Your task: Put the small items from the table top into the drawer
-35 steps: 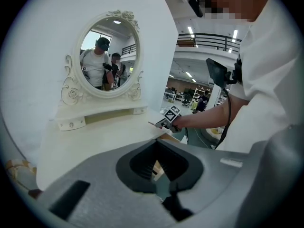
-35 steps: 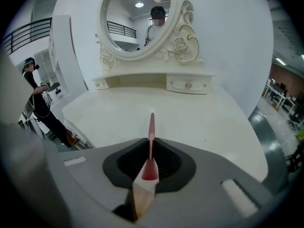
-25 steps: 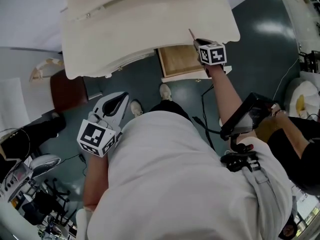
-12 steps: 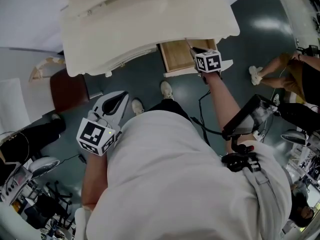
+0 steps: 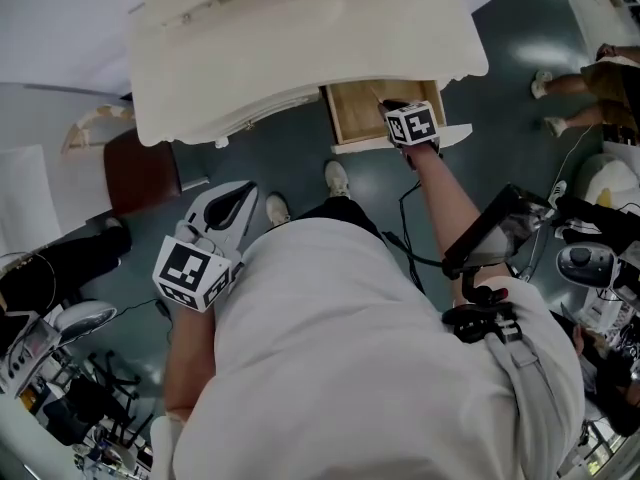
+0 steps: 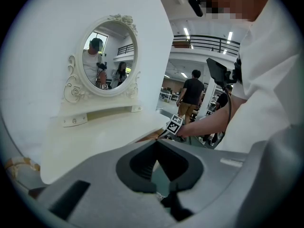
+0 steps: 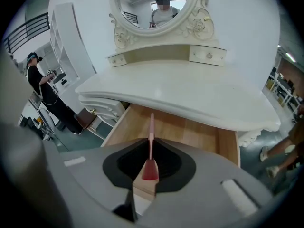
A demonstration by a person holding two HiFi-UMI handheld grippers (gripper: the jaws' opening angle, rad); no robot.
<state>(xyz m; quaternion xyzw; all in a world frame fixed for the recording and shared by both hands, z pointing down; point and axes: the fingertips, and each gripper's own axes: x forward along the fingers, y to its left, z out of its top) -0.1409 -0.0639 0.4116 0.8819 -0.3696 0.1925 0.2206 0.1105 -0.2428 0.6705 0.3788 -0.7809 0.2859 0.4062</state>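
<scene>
Left gripper [image 5: 238,196] – low at left, beside person's torso, jaws together, nothing between them, well apart from dressing table [image 5: 300,38]. Wooden drawer [image 5: 357,118] stands open under table top's right part. Right gripper [image 5: 392,106] over drawer – jaws clenched on thin pink stick [image 7: 151,127], whose tip points out over drawer's bare wooden floor.

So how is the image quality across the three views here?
Head view: dim overall, yet the white dressing table top is nearly washed out. Left gripper view: fisheye bending, black corners, a mosaic patch at top. Right gripper view: same fisheye; the pink stick in the right tongs is sharp over the drawer.
</scene>
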